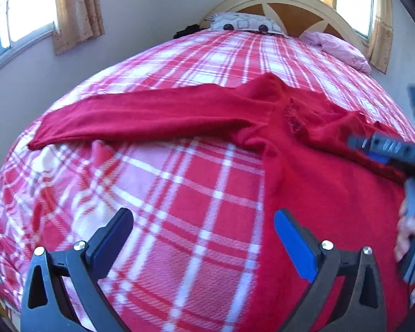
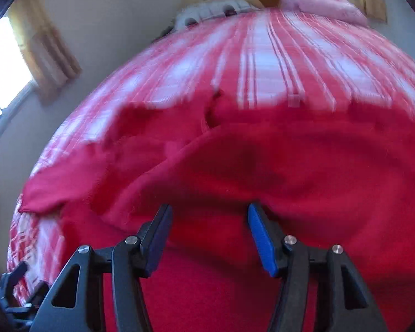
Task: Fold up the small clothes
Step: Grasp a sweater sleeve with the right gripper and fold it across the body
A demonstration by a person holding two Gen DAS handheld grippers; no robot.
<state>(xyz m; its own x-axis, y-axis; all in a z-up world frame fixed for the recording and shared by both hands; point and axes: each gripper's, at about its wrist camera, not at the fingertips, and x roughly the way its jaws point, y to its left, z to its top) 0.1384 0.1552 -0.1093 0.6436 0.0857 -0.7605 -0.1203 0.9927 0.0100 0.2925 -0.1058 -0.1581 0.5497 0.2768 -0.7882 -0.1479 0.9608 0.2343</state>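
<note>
1. Far left: a red sweater [image 1: 304, 166] lying on the plaid blanket [image 1: 166, 193], one long sleeve [image 1: 138, 116] stretched flat toward the left edge of the bed, cuff end well apart from both grippers.
2. Left of centre: left gripper [image 1: 204, 229] hovering above bare blanket just beside the sweater's body, fingers spread wide, nothing between them; blue pad of one finger over the hem-side edge of the red cloth, contact not clear.
3. Centre: shoulder seam and neckline [image 1: 296, 119] bunched and wrinkled where sleeve meets body (a rough, frayed-looking patch there, too blurred to read).
4. Right: right gripper [image 2: 207, 229] above the sweater's body [image 2: 262, 179], fingers apart, holding nothing; a raised fold of cloth just ahead of the tips. Heavy motion blur in this view, so touching or not cannot be told.
5. Handling, as a judgement: soft, limp, fuzzy knit, light, likely to sag and stretch rather than hold a shape; not slippery, apt to cling to the blanket and drag it.
6. Where to grip, as a judgement: sleeve near the cuff for the left side, shoulder or side seam for the right, pinching the doubled edge rather than a single loose layer.
7. Far back: pillows [image 1: 246, 23] and a headboard [image 1: 285, 2], well apart from the work.
</note>
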